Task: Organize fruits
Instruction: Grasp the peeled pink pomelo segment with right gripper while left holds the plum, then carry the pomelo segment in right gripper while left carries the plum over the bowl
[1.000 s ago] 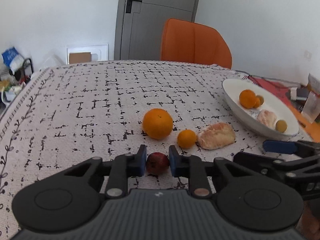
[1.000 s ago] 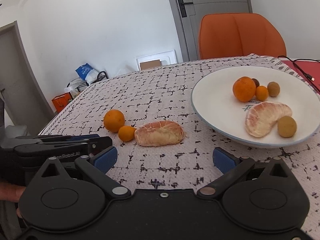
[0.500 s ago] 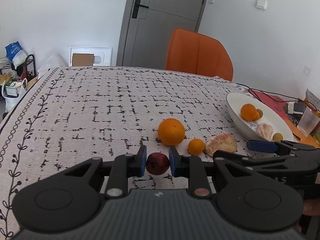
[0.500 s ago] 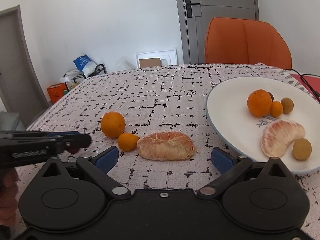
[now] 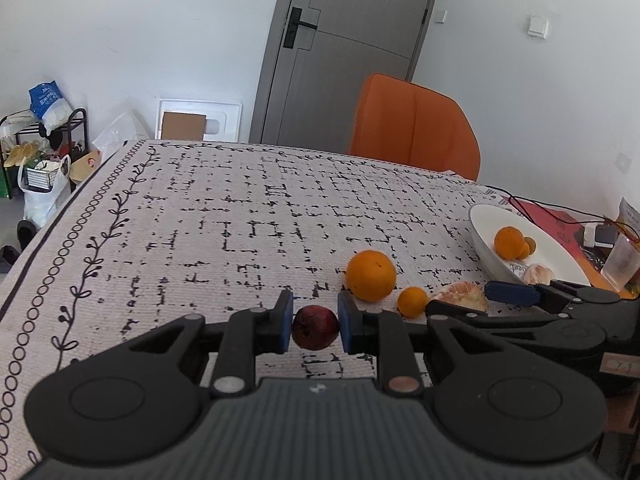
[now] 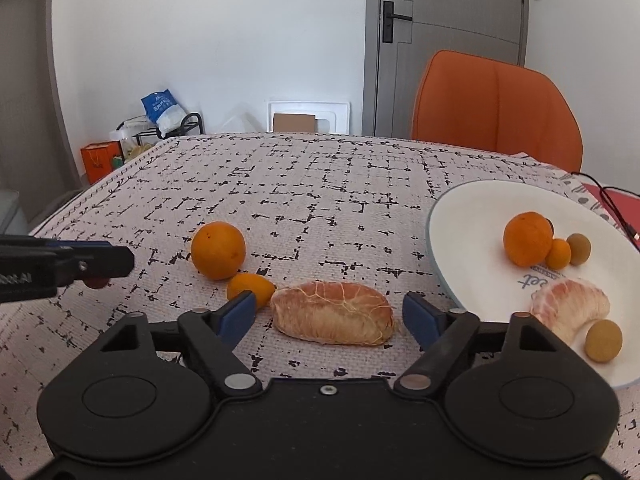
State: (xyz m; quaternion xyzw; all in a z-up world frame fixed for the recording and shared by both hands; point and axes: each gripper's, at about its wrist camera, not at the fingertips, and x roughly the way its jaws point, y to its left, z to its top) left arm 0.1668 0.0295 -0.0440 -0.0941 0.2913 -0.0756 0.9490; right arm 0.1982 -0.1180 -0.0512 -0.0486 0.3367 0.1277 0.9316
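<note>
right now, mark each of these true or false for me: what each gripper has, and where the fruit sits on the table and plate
1. The left gripper is shut on a dark red fruit. True.
2. The right gripper already pinches the peeled pomelo segment. False: its jaws have just been closing, the segment lies between them, but gaps remain on both sides.
3. The white plate is empty. False: it holds an orange, small round fruits and another peeled segment.
4. A large orange and a small orange lie on the tablecloth beside the pomelo segment. True.
5. The chair behind the table is grey. False: it is orange.
</note>
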